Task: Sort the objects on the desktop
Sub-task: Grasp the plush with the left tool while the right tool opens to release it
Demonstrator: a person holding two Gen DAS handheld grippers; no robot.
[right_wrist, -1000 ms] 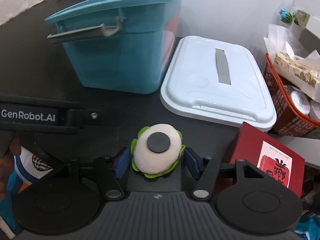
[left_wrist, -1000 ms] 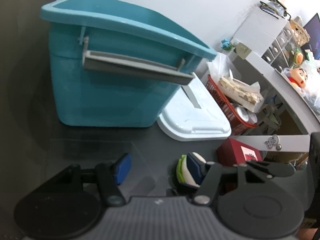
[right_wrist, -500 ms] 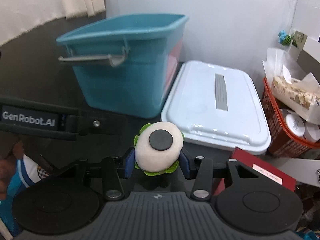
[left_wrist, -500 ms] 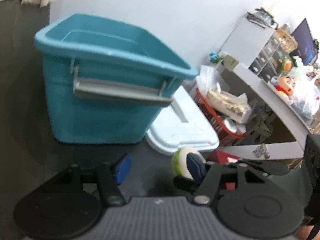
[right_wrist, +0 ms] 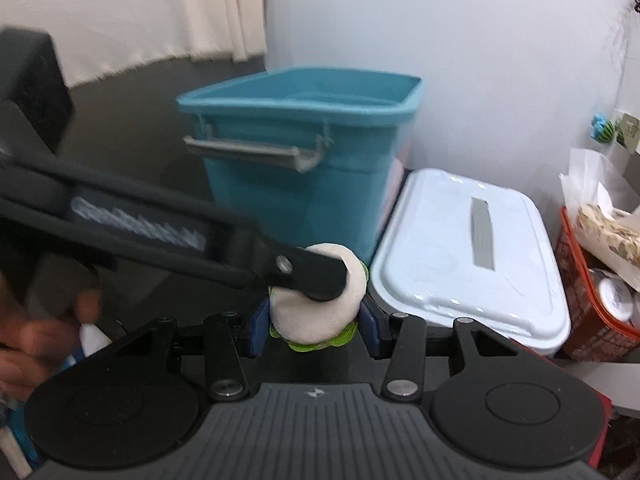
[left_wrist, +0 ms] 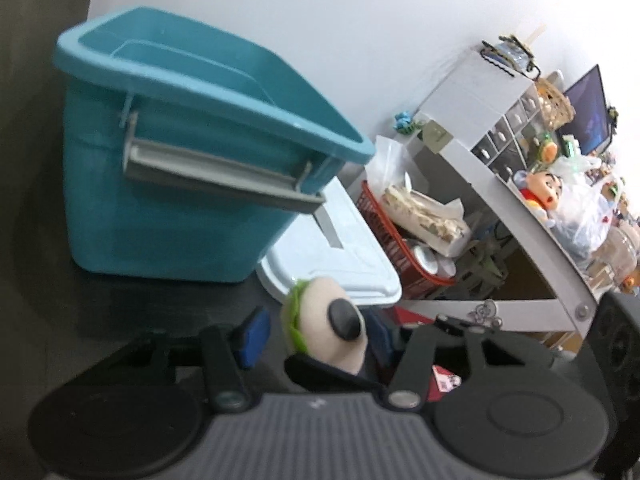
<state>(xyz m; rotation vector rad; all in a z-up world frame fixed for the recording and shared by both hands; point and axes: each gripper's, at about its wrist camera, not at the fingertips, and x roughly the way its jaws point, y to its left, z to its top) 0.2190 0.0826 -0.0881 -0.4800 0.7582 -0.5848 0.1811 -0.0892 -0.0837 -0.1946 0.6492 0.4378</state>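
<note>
My right gripper is shut on a round cream plush toy with a green frill and a black disc, held above the dark table in front of the teal bin. The toy also shows in the left wrist view, between my left gripper's fingers. My left gripper is open, its blue pads apart from the toy. The left gripper's black arm crosses the right wrist view and covers the toy's top. The teal bin is open-topped with a grey handle.
A white bin lid lies flat right of the teal bin. A red basket with paper and cans stands further right. A red box lies near the grippers. A white shelf holds toys and bags.
My right gripper closed on the plush toy, lifted it off the table and carried it toward the teal bin. My left gripper swung across in front of it.
</note>
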